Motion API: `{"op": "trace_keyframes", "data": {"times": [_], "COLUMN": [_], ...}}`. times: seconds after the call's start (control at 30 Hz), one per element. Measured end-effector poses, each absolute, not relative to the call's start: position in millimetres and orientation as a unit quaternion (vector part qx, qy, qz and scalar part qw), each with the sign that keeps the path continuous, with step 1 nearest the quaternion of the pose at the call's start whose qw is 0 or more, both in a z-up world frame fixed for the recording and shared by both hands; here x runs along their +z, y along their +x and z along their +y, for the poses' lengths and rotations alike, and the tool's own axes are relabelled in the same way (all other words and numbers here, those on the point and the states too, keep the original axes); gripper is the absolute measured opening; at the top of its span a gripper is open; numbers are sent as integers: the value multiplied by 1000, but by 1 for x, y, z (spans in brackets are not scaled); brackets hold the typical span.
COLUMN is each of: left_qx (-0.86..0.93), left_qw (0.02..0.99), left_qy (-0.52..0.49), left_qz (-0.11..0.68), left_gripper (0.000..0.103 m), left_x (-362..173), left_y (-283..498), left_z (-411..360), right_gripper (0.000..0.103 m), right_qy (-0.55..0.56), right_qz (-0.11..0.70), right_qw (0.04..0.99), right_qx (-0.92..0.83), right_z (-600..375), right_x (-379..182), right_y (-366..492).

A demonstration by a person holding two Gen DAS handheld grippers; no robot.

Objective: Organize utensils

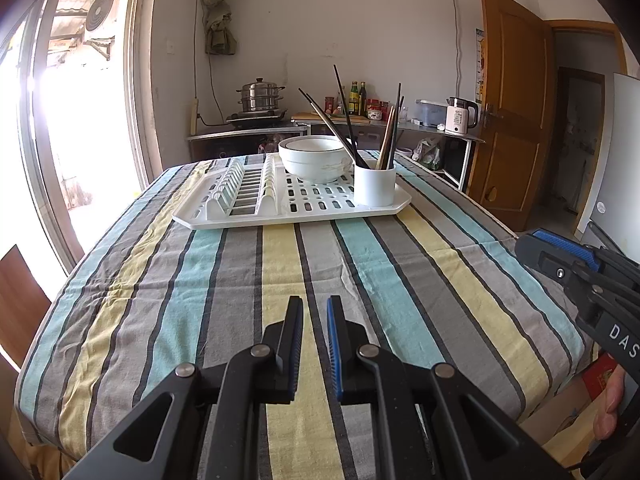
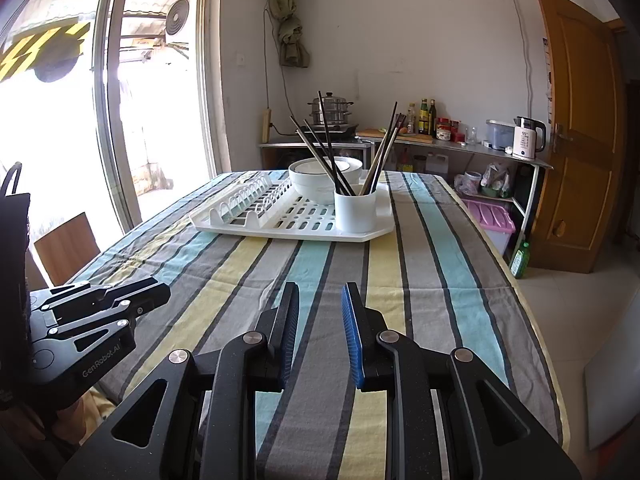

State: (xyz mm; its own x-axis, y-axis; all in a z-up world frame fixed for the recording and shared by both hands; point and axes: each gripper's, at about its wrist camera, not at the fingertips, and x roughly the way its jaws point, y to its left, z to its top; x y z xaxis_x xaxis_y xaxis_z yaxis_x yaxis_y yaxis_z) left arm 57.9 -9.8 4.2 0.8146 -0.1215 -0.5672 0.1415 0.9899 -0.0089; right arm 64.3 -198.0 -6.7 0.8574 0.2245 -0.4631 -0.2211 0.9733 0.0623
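A white drying rack (image 1: 224, 218) (image 2: 240, 229) lies at the far end of the striped tablecloth (image 1: 280, 272). On its right end stands a white cup (image 1: 375, 186) (image 2: 355, 212) with several dark and wooden chopsticks (image 1: 347, 120) (image 2: 329, 152) sticking up and fanning out. Behind the cup sit stacked white bowls (image 1: 310, 158) (image 2: 312, 178). My left gripper (image 1: 314, 306) (image 2: 154, 300) hovers over the near table edge, its jaws a narrow gap apart and nothing in them. To its right, my right gripper (image 2: 320, 294) (image 1: 532, 240) is open a bit wider, also with nothing between its fingers.
A wooden chair back (image 1: 20, 300) (image 2: 68, 244) stands at the table's left side by the glass door. Behind the table is a counter with a steamer pot (image 1: 260, 96), bottles and a kettle (image 2: 528, 142). On the right are a wooden door (image 2: 580, 140), a pink box (image 2: 490, 216) and a green bottle (image 2: 520, 260) on the floor.
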Motion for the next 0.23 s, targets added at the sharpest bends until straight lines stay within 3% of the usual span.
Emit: {"op": "trace_keyframes", "data": {"times": [0.23], "left_qx": [-71], "left_qw": [953], "left_qy": [14], "left_qz": [293], "left_gripper": [11], "left_x": [5], "left_y": [58], "left_z": [-9], "right_gripper": [23], "right_qy": [3], "right_qz": [240], "right_qw": [964], "right_qx": [115], "right_z": [-197], "right_x": [-7], "right_y": [64]}}
